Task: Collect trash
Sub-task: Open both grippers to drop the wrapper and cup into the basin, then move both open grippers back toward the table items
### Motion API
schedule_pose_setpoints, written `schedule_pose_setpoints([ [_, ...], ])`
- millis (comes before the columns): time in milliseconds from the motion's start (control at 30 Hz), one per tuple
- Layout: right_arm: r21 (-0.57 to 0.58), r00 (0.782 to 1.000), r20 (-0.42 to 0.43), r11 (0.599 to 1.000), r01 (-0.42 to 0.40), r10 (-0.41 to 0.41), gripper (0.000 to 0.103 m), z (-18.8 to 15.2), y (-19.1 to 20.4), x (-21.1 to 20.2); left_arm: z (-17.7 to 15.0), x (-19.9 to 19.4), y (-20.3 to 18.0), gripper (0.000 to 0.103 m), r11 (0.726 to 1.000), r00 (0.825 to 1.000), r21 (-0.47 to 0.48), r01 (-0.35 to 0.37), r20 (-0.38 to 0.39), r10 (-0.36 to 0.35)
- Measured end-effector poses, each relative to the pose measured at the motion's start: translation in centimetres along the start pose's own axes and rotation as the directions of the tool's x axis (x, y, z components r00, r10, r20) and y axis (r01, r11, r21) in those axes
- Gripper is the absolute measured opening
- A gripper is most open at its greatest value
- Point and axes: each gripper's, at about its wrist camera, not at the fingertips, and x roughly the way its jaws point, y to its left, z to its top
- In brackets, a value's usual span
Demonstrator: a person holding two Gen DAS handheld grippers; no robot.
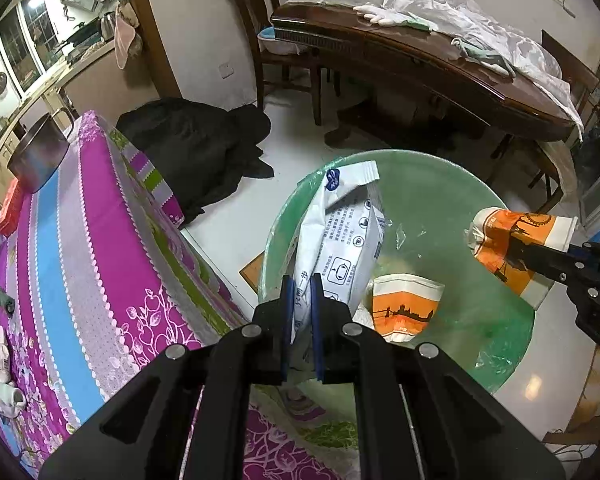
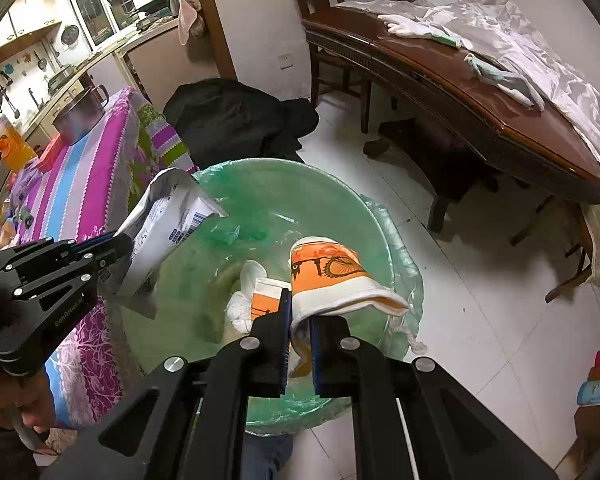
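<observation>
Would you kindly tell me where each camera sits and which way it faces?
Left wrist: on the left gripper, looking steeply down into the green-lined bin; its fingers pinch a white wrapper; the right gripper shows at right.
Right wrist: on the right gripper, looking down into the same bin; its fingers clamp an orange paper cup; a hand shows at lower left.
Shared: bin, wrapper, held cup, dining table.

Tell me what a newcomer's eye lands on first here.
The green-lined bin on the floor, with a crushed orange paper cup inside. Over it, the left gripper pinches a white wrapper and the right gripper another orange cup. Beside it, the bright striped tablecloth.
</observation>
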Motion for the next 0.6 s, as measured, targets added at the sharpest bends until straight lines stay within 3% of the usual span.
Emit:
schedule_pose_setpoints([
  [100,0.005,1.000,0.016,1.000,0.000,0.000,0.029,0.0,-0.1,-0.4,0.1,-0.3,0.4,0.054,1.000,1.000,-0.019,-0.006,0.014,0.006],
  [600,-0.002,0.997,0.080,1.000,-0.013,0.013,0.029,-0.4,1.0,-2.8,-0.7,-2.3,1.9,0.056,0.999,0.999,-0.036,0.011,0.052,-0.009],
])
